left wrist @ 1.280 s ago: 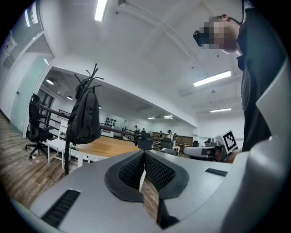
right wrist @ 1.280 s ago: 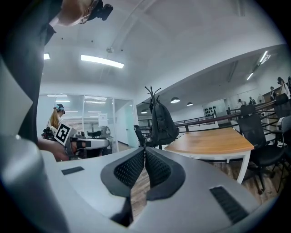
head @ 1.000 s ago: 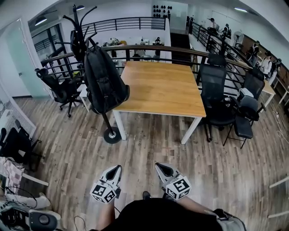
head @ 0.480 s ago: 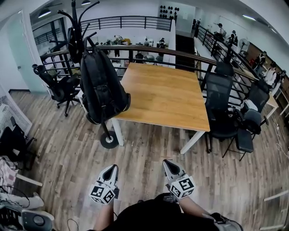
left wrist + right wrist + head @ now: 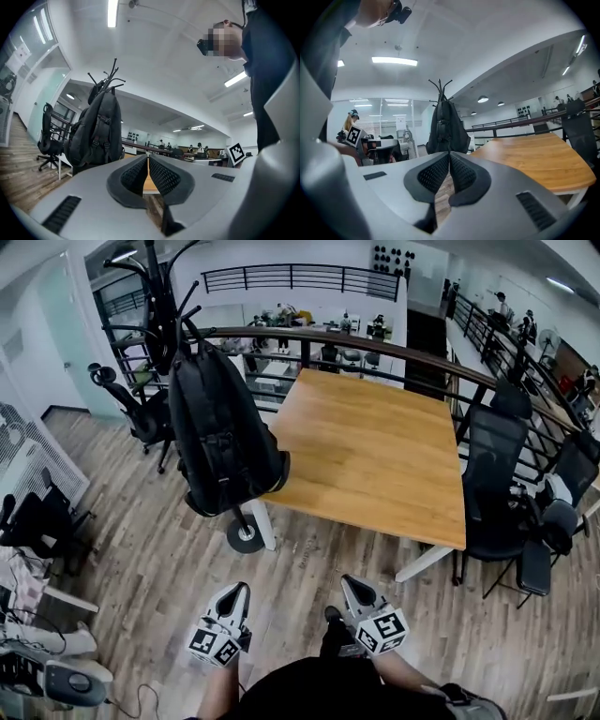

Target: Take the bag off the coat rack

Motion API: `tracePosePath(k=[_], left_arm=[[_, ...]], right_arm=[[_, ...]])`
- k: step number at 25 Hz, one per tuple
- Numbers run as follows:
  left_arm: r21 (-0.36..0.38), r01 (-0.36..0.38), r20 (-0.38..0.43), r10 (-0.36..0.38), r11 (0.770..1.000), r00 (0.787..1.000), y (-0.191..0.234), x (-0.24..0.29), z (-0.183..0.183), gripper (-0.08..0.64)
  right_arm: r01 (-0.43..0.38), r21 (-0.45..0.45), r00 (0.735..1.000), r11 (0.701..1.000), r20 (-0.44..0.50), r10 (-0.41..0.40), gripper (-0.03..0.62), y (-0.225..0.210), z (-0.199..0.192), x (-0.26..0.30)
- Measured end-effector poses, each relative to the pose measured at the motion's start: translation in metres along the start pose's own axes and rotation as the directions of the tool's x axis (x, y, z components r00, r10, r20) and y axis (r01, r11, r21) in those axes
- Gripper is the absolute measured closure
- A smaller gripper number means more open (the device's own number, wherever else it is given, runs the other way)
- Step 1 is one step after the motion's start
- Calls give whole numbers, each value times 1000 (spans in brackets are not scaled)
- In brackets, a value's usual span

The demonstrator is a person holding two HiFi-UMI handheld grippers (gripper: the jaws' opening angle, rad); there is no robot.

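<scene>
A black backpack (image 5: 221, 432) hangs by its top loop from a black coat rack (image 5: 159, 296), whose round base (image 5: 245, 535) stands on the wood floor beside the table. The backpack (image 5: 96, 131) shows left of centre in the left gripper view, and the backpack (image 5: 447, 127) stands straight ahead in the right gripper view. My left gripper (image 5: 241, 590) and right gripper (image 5: 349, 584) are held low in front of the person's body, well short of the bag. Both are shut with nothing between their pads.
A wooden table (image 5: 375, 451) with white legs stands right of the rack. Black office chairs (image 5: 497, 493) line its right side, another chair (image 5: 141, 413) sits behind the rack. A dark railing (image 5: 375, 348) runs behind the table. Furniture and cables (image 5: 37, 549) crowd the left edge.
The view has moved closer to the rack, so the backpack and table look larger and nearer. Both grippers stay shut in the same low position in front of the body.
</scene>
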State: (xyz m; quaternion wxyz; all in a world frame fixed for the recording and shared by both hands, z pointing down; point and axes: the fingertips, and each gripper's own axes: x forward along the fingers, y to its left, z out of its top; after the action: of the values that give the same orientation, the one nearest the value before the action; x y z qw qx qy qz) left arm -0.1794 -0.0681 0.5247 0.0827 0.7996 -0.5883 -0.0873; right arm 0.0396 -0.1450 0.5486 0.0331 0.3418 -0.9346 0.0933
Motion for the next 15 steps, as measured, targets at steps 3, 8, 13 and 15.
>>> tracePosePath(k=[3,8,13,15], left_arm=[[21,-75,5,75,997,997,4,29,7,543],[28,-187,67,185,982,980,14,68,33,543],[69,-268,111,259,961,959,17,88,61,543],[86,-317,106,308,944,945,24,88,61,543]], right_arm=[[-77,-18,997,997,11,78,558,-30,12,28],[-188,-29,982,982,9,188,558,-74,43,75],[-322,-79,939,944,99,329,558,-98,76,104],[-358,-93,924,929,109,367,558,-103,83,116]])
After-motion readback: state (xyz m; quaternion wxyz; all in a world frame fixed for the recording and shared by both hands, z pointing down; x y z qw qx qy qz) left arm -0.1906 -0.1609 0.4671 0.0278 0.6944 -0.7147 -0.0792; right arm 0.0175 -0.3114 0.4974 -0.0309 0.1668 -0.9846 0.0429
